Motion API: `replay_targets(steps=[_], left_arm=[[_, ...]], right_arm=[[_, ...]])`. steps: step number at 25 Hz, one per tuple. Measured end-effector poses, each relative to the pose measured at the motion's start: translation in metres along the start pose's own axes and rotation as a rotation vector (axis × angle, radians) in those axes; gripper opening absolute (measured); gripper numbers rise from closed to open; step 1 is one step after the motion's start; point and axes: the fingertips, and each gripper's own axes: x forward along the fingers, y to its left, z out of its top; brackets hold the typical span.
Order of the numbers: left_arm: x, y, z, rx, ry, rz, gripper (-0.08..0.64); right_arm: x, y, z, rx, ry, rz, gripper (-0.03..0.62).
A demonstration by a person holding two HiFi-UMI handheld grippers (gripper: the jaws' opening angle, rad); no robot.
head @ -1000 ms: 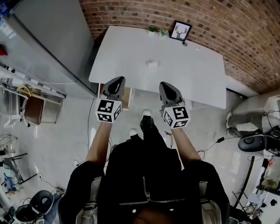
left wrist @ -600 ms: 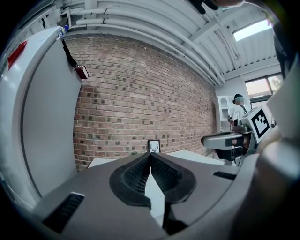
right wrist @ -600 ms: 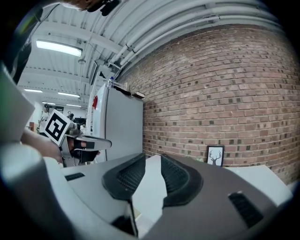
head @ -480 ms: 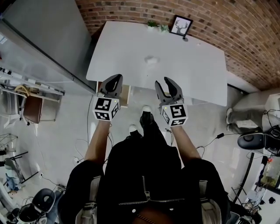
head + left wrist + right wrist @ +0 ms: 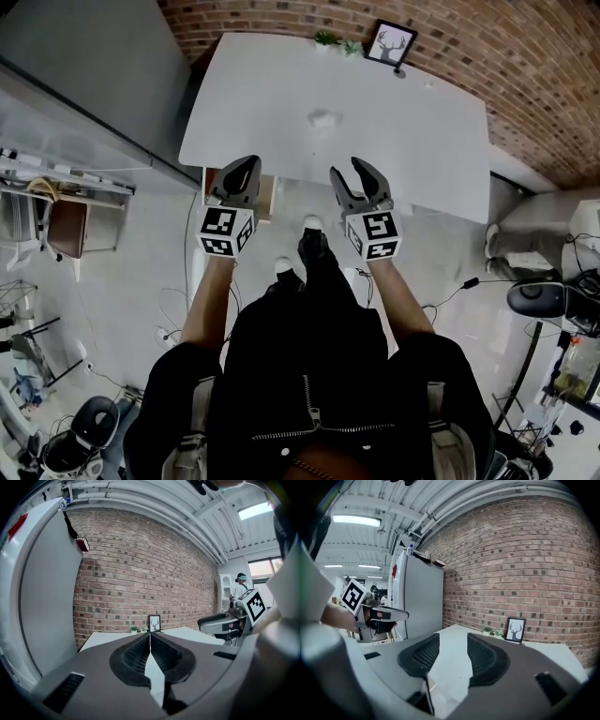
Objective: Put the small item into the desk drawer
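A small white item (image 5: 323,118) lies on the white desk (image 5: 403,141), toward its middle. Both grippers hover side by side over the desk's near edge, short of the item. My left gripper (image 5: 247,167) is shut, and in the left gripper view its jaws (image 5: 150,635) meet at the tips with nothing in them. My right gripper (image 5: 349,171) has its jaws opening, and the right gripper view shows only bare desk in the gap of the right gripper (image 5: 453,637). A wood-coloured unit (image 5: 268,196) sits under the desk's front left edge. I cannot make out a drawer front.
A framed deer picture (image 5: 390,44) and small plants (image 5: 328,38) stand at the desk's back edge against the brick wall (image 5: 525,66). A tall grey cabinet (image 5: 84,66) flanks the desk's left side. An office chair (image 5: 542,300) and floor cables lie to the right, shelving (image 5: 56,183) to the left.
The right gripper's jaws went from shut to clearly apart. Both grippers have edged forward to the desk's near edge. The left gripper stayed shut.
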Motion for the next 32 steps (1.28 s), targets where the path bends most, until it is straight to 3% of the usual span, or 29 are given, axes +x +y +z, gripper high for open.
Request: replay_targets(steps=[20,32], left_arm=[[0.045,0.033,-0.028,-0.071,0.078,0.102,0.021],[0.058,0.061,-0.039,-0.12,0.128,0.218,0.021]], right_arm=[[0.081,-0.037,-0.046,-0.044,0.153,0.13,0.187],[0.144,-0.061,-0.1,-0.193,0.339,0.273,0.198]])
